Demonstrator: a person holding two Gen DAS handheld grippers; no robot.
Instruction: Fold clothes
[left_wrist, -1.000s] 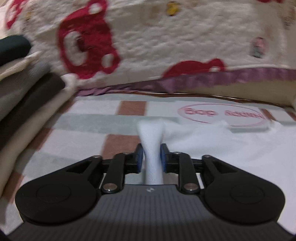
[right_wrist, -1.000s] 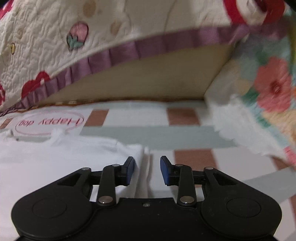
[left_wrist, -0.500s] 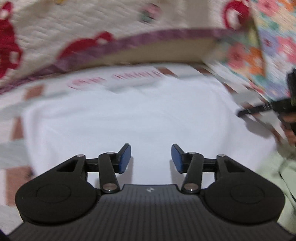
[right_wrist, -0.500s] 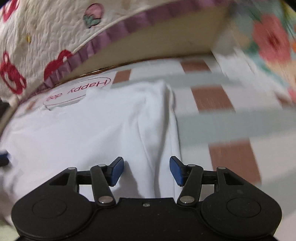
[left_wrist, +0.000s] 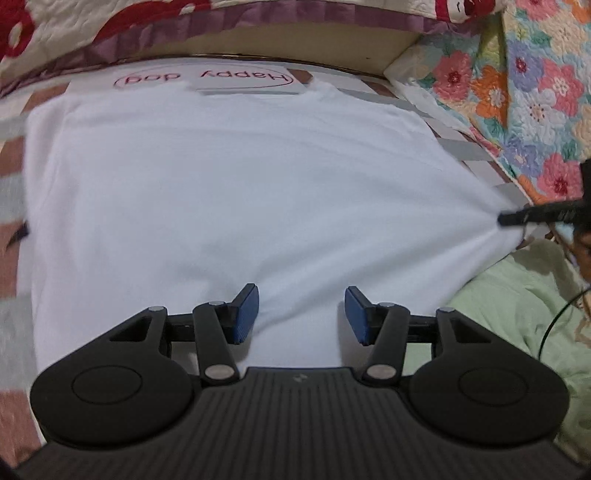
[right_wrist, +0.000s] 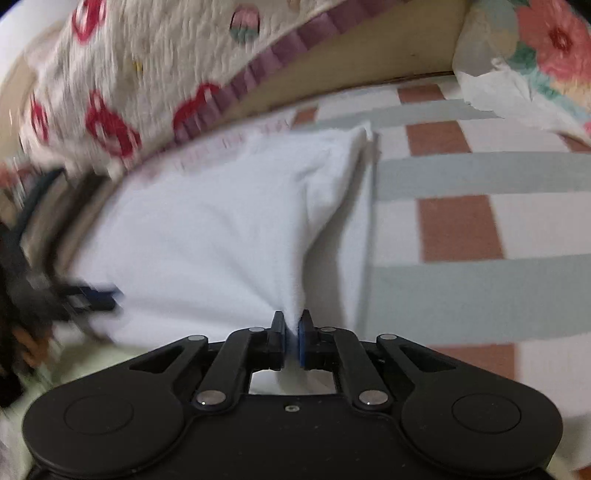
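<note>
Having released the pinched fold, I held the left gripper (left_wrist: 301, 314) half open and empty over the white T-shirt (left_wrist: 236, 177) on the checked bedsheet (right_wrist: 480, 221), while the right gripper (right_wrist: 291, 338) clamped its near right corner for the next fold.

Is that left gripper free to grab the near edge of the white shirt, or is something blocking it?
Probably yes. The left gripper hangs open just over the white shirt, nothing lying between its fingers and the cloth. The right gripper, shut on the shirt's other corner, stays well aside.
</note>
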